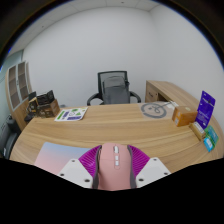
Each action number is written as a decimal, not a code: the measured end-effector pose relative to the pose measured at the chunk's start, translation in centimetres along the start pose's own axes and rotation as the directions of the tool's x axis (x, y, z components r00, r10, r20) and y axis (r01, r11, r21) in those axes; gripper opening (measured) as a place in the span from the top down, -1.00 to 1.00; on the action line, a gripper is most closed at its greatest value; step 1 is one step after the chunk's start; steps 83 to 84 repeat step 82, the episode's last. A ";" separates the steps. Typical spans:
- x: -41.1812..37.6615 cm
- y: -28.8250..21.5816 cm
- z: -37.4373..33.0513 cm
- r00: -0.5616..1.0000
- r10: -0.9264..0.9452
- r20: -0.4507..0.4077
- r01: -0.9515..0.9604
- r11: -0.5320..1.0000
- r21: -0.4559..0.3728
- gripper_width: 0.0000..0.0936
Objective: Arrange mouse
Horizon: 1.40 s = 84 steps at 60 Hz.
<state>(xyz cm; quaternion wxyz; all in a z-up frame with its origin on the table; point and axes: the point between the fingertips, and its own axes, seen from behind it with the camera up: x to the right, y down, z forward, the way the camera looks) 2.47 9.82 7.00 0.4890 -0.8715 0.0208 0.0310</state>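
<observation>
Mouse [114, 163] clamped between both pads of tongs [114, 160], above wooden desk [120, 130], office chair [113, 88] beyond

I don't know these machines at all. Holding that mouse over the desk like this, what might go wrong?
The mouse sits between the gripper's purple pads with only its sides pinched, so it might slip or twist. It fills the view just ahead, hiding the mouse pad edge and the wooden desk beneath, so placement may land crooked.
</observation>
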 end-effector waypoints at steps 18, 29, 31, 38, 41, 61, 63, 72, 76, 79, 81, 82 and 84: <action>-17.6 4.1 3.8 0.997 -0.076 0.004 0.076 0.994 -0.084 0.10; -18.3 8.0 4.9 0.992 -0.095 -0.088 0.079 0.981 -0.176 0.10; -18.4 7.6 4.9 0.991 -0.091 -0.093 0.077 0.986 -0.148 0.10; -18.3 7.9 4.9 0.994 -0.071 -0.088 0.056 0.986 -0.158 0.03; -18.2 7.9 5.0 0.994 -0.075 -0.085 0.060 0.984 -0.168 -0.06; -19.0 7.4 -1.9 0.999 0.028 -0.035 -0.033 0.986 -0.163 -0.80; -19.2 7.6 -3.3 0.999 0.047 -0.027 -0.051 0.986 -0.161 -0.81; -20.0 8.5 -10.7 0.999 0.040 0.020 -0.037 0.990 -0.133 -0.79; -20.4 9.3 -14.2 0.998 0.030 0.058 -0.022 0.992 -0.126 -0.79; -20.7 9.9 -16.7 0.996 0.023 0.088 -0.012 0.993 -0.118 -0.79; -20.8 10.2 -18.3 0.995 0.028 0.095 -0.017 0.993 -0.114 -0.79; -20.7 10.4 -19.1 0.994 0.030 0.104 -0.019 0.994 -0.111 -0.79; -20.7 10.4 -19.1 0.994 0.030 0.104 -0.019 0.994 -0.111 -0.79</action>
